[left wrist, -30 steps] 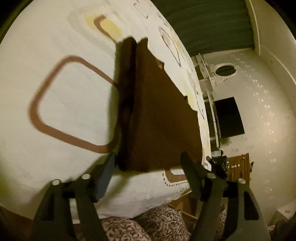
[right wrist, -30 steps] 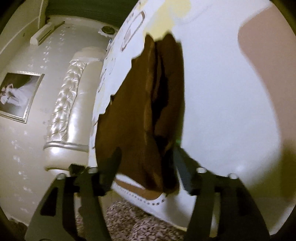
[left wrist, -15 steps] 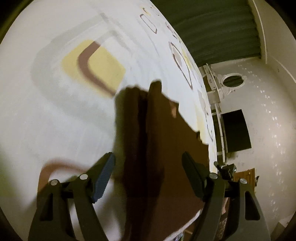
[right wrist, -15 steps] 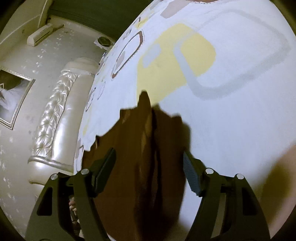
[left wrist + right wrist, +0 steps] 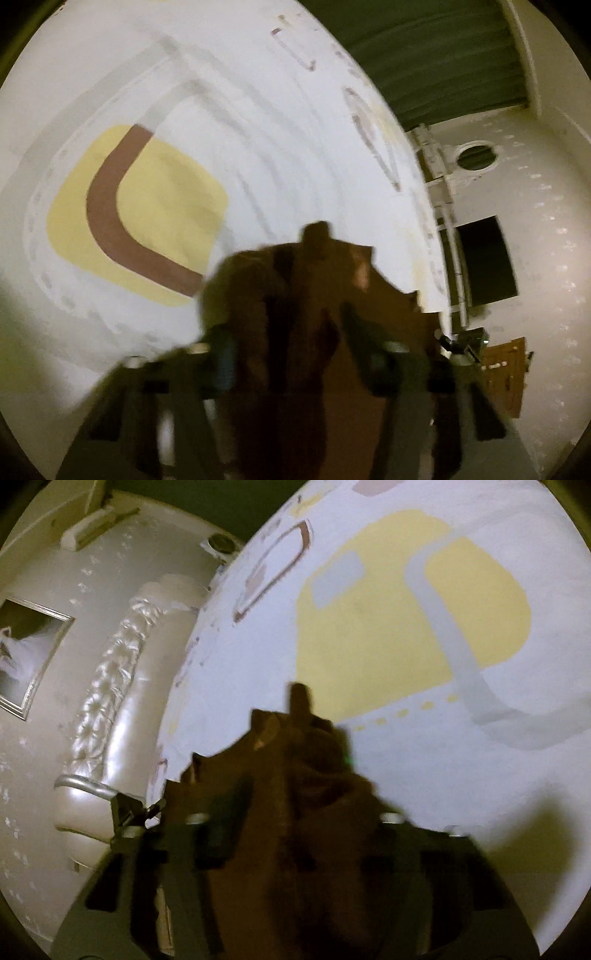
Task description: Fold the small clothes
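On one bedsheet (image 5: 258, 110), two tongs (image 5: 288, 354) (image 5: 295, 834) flank one brown garment (image 5: 388, 332).

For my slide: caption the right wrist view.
Right gripper closing around brown garment on patterned bedsheet.

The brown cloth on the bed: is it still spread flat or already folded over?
Folded, at least partly. The brown cloth shows doubled layers with a dark crease running along it in both wrist views; blur hides how neat the fold is.

no readable text or labels, blurred frames may hide small print
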Tool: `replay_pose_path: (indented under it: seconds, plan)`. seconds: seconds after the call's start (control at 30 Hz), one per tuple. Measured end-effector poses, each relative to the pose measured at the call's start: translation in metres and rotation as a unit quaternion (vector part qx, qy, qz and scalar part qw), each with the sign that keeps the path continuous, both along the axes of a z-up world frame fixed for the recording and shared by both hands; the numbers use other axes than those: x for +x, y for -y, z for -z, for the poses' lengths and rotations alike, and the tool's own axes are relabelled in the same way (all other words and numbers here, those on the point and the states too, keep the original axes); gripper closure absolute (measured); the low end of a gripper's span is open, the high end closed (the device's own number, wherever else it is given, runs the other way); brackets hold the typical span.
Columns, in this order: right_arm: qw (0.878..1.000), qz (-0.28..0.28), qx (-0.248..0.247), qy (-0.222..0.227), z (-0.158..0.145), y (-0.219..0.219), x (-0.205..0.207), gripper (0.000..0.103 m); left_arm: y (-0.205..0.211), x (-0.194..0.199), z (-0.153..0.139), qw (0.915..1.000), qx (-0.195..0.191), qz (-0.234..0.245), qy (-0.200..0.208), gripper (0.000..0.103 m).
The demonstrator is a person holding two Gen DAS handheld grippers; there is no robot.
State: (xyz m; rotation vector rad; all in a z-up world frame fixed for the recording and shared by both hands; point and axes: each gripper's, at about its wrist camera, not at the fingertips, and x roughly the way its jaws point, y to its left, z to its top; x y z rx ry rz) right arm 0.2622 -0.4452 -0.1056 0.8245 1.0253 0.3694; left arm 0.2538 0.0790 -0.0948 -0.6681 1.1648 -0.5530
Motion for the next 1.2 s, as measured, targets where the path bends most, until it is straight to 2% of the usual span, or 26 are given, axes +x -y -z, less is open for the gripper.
replay_pose_path:
  seconds: [0.03, 0.07, 0.13, 0.33, 0.83, 1.0, 1.07, 1.2]
  plan:
    - [1.000, -0.003, -0.005, -0.005, 0.002, -0.001, 0.001, 0.083, 0.002, 0.002, 0.001, 1.0000, 0.005, 0.001, -0.004, 0.078]
    - [1.000, -0.005, -0.008, -0.008, 0.004, -0.001, 0.002, 0.085, 0.001, 0.004, 0.004, 0.9999, 0.011, 0.001, -0.008, 0.087]
    - [1.000, 0.002, -0.005, -0.007, 0.006, 0.002, 0.001, 0.089, -0.001, 0.005, 0.006, 0.9999, 0.009, 0.003, -0.011, 0.090]
    - [1.000, 0.015, -0.003, -0.001, 0.011, 0.008, -0.003, 0.090, 0.010, 0.004, 0.000, 0.9977, 0.062, 0.017, 0.020, 0.091]
    - [1.000, 0.026, 0.001, 0.007, 0.011, 0.012, -0.004, 0.090, 0.015, 0.003, -0.007, 0.9943, 0.096, 0.027, 0.037, 0.091]
    - [0.999, 0.027, -0.003, 0.032, 0.001, 0.012, -0.008, 0.091, 0.026, 0.000, -0.018, 0.9861, 0.147, 0.032, 0.070, 0.091]
    - [0.999, 0.028, -0.006, 0.025, 0.004, 0.013, -0.006, 0.091, 0.030, -0.001, -0.017, 0.9823, 0.166, 0.037, 0.078, 0.091]
    - [0.999, 0.033, 0.001, 0.018, 0.011, 0.016, -0.006, 0.091, 0.032, -0.001, -0.016, 0.9802, 0.176, 0.039, 0.081, 0.091]
